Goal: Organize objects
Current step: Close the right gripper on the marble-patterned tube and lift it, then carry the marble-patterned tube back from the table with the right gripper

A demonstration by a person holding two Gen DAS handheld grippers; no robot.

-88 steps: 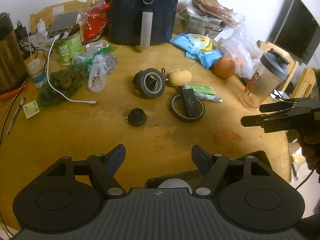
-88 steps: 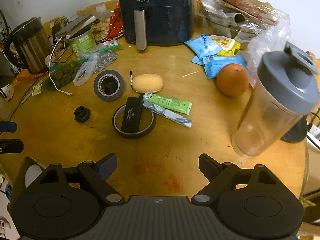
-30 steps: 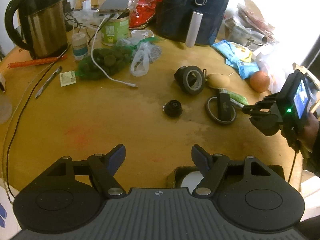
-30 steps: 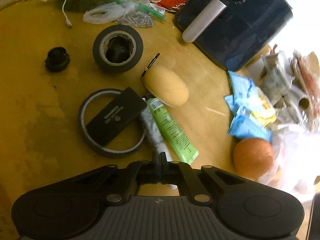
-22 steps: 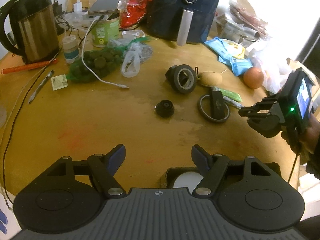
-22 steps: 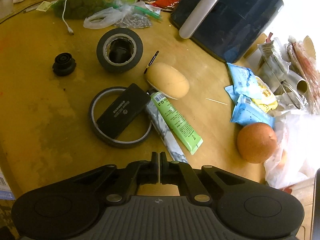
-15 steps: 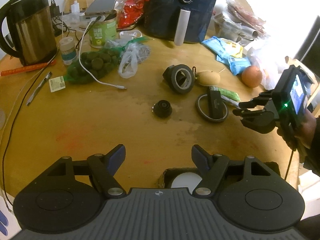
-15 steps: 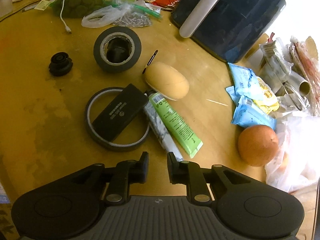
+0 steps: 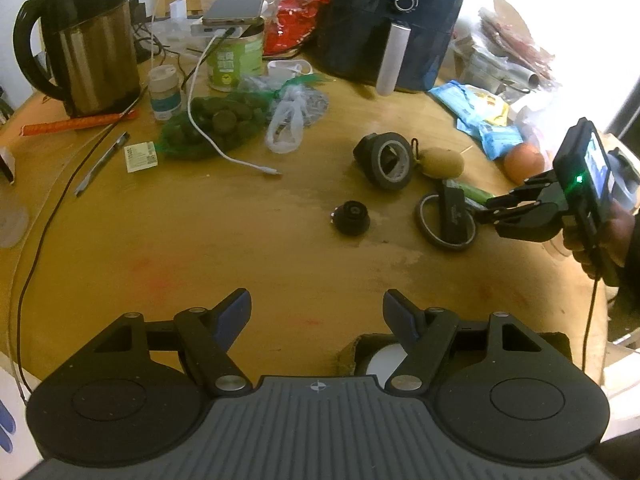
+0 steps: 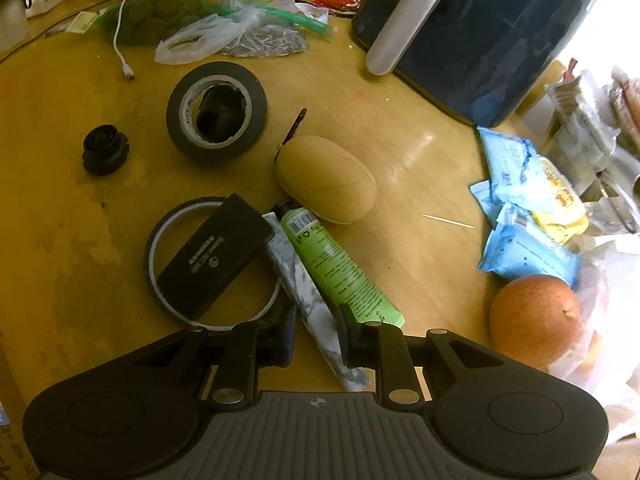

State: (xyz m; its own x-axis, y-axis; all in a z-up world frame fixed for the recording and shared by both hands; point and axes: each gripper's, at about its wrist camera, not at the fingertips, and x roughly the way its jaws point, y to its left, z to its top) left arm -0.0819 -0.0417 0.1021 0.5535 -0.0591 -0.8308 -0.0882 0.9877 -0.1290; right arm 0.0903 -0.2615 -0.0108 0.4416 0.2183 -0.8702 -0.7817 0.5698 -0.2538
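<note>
Nothing's sorted yet: your right tool (image 10: 316, 336), jaws just parting, straddles the marbled tube (image 10: 308, 300) ungripped; left tool (image 9: 316, 312) spread, empty.

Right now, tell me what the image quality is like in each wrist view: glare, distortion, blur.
Left wrist view: strong fisheye bending of the table edge, window light blown out white at upper right, washing out the bags there. Right wrist view: a glare patch on the wood beside the air fryer, overexposed right edge, overall yellow cast; the tubes near the right gripper stay sharp.
</note>
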